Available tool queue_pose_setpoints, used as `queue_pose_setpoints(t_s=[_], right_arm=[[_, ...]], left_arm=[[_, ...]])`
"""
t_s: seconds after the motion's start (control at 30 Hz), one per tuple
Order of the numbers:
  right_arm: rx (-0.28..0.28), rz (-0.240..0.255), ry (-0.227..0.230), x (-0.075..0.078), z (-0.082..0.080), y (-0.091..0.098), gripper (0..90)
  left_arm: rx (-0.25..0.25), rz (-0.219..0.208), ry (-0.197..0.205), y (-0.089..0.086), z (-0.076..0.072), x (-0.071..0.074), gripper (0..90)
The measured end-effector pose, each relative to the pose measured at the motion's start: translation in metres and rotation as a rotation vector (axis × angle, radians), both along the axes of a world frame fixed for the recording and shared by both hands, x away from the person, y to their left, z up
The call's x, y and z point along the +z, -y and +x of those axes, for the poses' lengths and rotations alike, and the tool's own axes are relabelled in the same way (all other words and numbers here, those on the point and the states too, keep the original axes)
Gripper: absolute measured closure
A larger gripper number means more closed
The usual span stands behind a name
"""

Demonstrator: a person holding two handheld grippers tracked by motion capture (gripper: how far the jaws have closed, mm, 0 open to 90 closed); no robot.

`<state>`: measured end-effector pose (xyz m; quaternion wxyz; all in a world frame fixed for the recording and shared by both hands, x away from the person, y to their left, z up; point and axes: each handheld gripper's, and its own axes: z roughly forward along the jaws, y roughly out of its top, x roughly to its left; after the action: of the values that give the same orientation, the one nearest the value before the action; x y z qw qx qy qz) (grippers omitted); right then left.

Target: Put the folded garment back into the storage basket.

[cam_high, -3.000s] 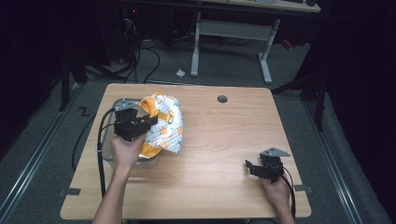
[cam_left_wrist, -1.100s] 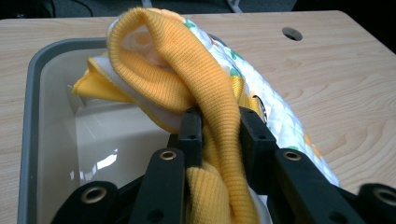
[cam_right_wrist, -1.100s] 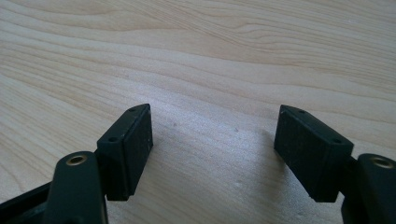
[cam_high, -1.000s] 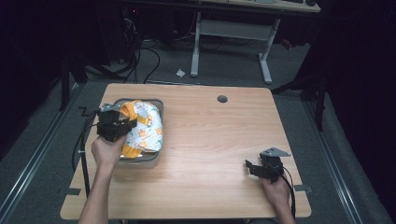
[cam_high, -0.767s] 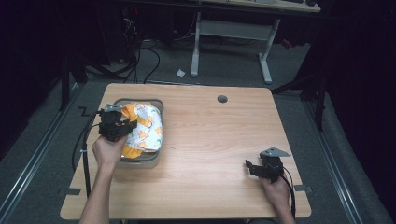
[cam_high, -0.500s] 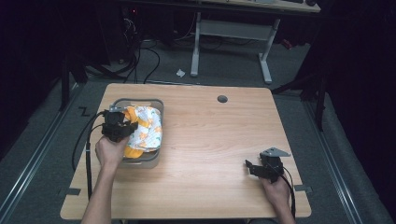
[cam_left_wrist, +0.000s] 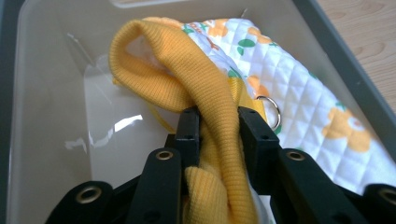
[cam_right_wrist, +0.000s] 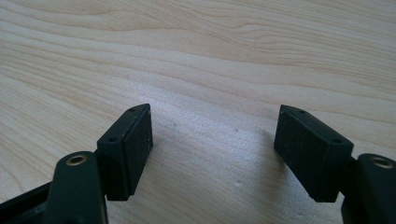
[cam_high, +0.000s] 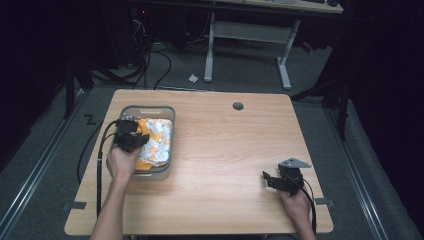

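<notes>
A white quilted garment (cam_high: pixel 159 140) with orange flowers and a yellow ribbed band (cam_left_wrist: pixel 163 60) lies in a grey bin (cam_high: pixel 125 109) at the table's left. My left gripper (cam_high: pixel 129 135) reaches into the bin, pads pressed on the yellow band (cam_left_wrist: pixel 217 114). Its jaws have just been opening slightly, with the band still pinched between them. A metal ring (cam_left_wrist: pixel 268 109) shows on the garment (cam_left_wrist: pixel 299 88) behind the jaws. My right gripper (cam_high: pixel 267 179) rests near the table's front right, open (cam_right_wrist: pixel 215 126), with bare wood between its fingers.
The wooden table (cam_high: pixel 225 150) has a round cable hole (cam_high: pixel 238 106) at the back. The bin's pale inner wall (cam_left_wrist: pixel 46 93) is to the left of my left jaws. Beyond the table stand a desk frame (cam_high: pixel 247 35) and floor cables (cam_high: pixel 150 60).
The left hand carried the garment leftwards from above the table and lowered it into the bin, where it has settled flatter. The right gripper has not moved.
</notes>
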<state>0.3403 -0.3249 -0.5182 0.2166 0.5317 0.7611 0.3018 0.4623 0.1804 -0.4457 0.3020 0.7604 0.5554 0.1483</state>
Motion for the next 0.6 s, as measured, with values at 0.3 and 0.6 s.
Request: queue_pose_setpoints(t_s=[0.3,0.6], right_arm=[[-0.001,0.0,-0.001,0.0,0.0,0.0,28.4],[0.0,0.0,0.0,0.0,0.0,0.0,28.3]], left_arm=[[0.03,0.024,-0.031,0.0,0.001,-0.003,60.9],[0.056,0.04,0.054,-0.003,-0.009,0.012,43.7]])
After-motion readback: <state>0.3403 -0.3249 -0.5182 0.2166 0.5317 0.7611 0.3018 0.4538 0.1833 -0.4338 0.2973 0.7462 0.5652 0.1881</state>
